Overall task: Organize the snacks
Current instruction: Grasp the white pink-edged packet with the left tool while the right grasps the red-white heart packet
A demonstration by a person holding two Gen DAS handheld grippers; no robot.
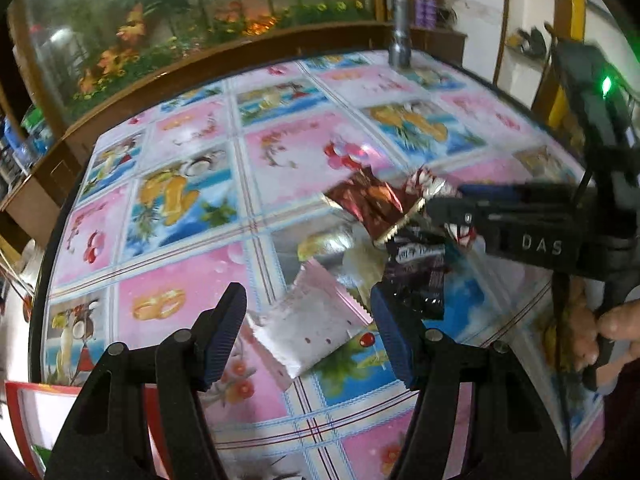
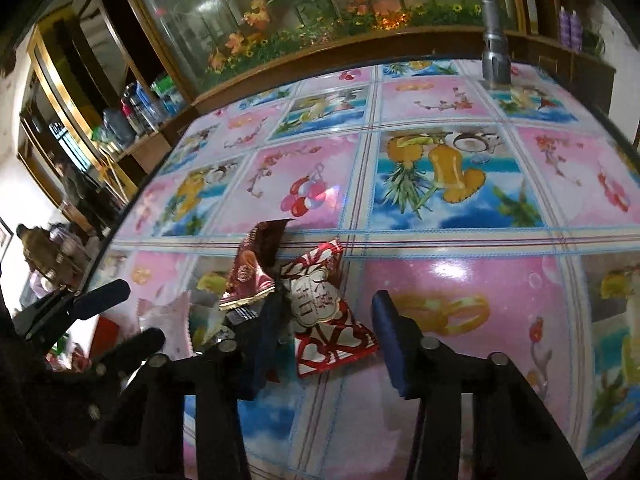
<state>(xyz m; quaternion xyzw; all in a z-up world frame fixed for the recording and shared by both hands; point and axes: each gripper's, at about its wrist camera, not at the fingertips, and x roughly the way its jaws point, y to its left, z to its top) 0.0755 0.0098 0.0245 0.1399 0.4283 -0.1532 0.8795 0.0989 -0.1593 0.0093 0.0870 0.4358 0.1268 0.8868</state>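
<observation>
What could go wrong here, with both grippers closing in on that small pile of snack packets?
1. The right gripper straddles the red-and-white heart packet, which overlaps the dark packet; closing may drag both.
2. The left gripper frames the pale pink packet, which lies flat on the glossy tablecloth; the fingers may slide over it.
3. Both grippers work the same pile and could collide.

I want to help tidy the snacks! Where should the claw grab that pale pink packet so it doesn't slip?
Grab the pale pink packet by its near zigzag-edged end, coming down from above. It lies flat on the table, mostly clear of the pile, so one finger can go on each side of that thin end. The left claw already stands open around it.
</observation>
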